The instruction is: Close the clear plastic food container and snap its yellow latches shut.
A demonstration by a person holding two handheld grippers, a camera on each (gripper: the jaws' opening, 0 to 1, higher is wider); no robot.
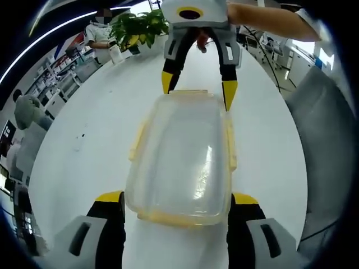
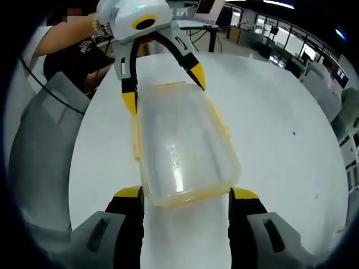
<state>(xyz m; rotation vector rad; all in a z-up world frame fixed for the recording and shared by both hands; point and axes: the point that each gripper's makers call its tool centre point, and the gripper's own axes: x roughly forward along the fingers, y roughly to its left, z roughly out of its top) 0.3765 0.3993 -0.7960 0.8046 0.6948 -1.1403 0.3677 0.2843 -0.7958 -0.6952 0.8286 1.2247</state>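
The left tool [image 1: 176, 204] stood wide, jaws flanking the near end of one clear container [image 1: 182, 162] lying lid-on on the white desk [image 1: 95, 129]. The right tool [image 2: 186, 202] stood equally wide at the opposite end. Past it, the left gripper view showed a plant [image 1: 137, 28]; the right gripper view, a grey chair [image 2: 45, 145].

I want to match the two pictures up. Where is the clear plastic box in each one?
Left gripper view: the clear container sits in the middle, reaching from this view's own gripper up to the right gripper at the top.
Right gripper view: the container sits in the middle, with the left gripper at its far end.
Shared landmark: the white table.
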